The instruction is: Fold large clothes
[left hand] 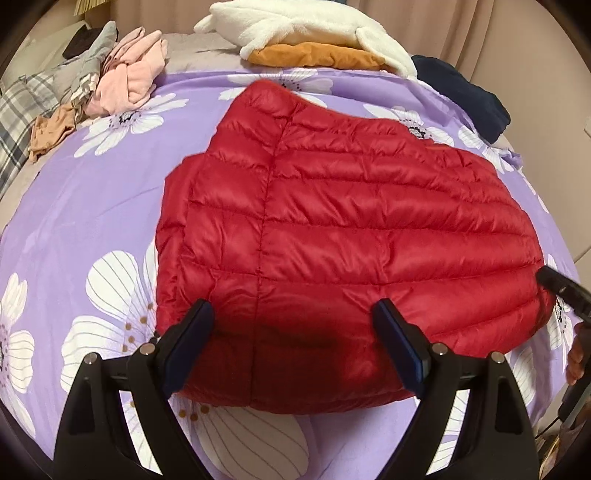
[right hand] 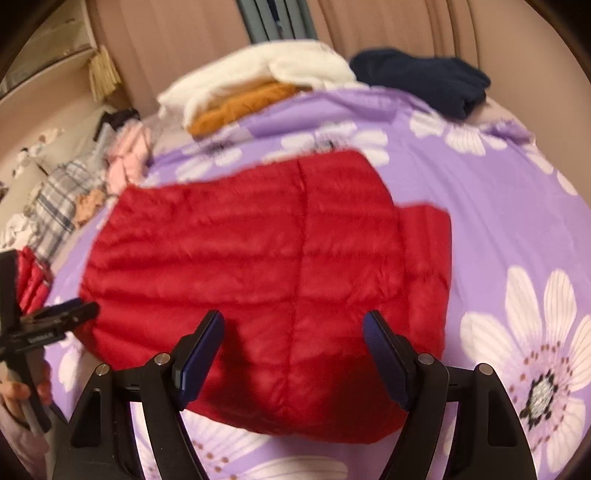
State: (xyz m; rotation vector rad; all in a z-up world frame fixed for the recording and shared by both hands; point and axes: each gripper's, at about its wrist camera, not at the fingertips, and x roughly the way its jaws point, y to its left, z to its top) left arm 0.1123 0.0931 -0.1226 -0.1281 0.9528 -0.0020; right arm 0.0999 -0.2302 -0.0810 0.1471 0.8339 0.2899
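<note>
Bed (left hand: 74,229): red jacket (left hand: 332,221), clothes piles (left hand: 122,77).

Bed covered w/ lilac floral sheet (left hand: 92,206); pinkish-beige curtains (right hand: 177,44) hung behind, gap btwn them showing dark window (right hand: 273,18). Warm indoor light cast.

This is looking like a bedroom in a home. A bed (left hand: 92,206) is filling most of both views, wearing a purple sheet printed with big white flowers. Beyond the bed, beige curtains (right hand: 177,40) are hanging down. At the bed's far edge, loose clothes are lying in heaps: a white fleece (left hand: 295,26) over an orange garment (left hand: 314,55), a pink top (left hand: 133,77), a plaid shirt (left hand: 18,114) and a dark blue bundle (right hand: 424,77).
</note>
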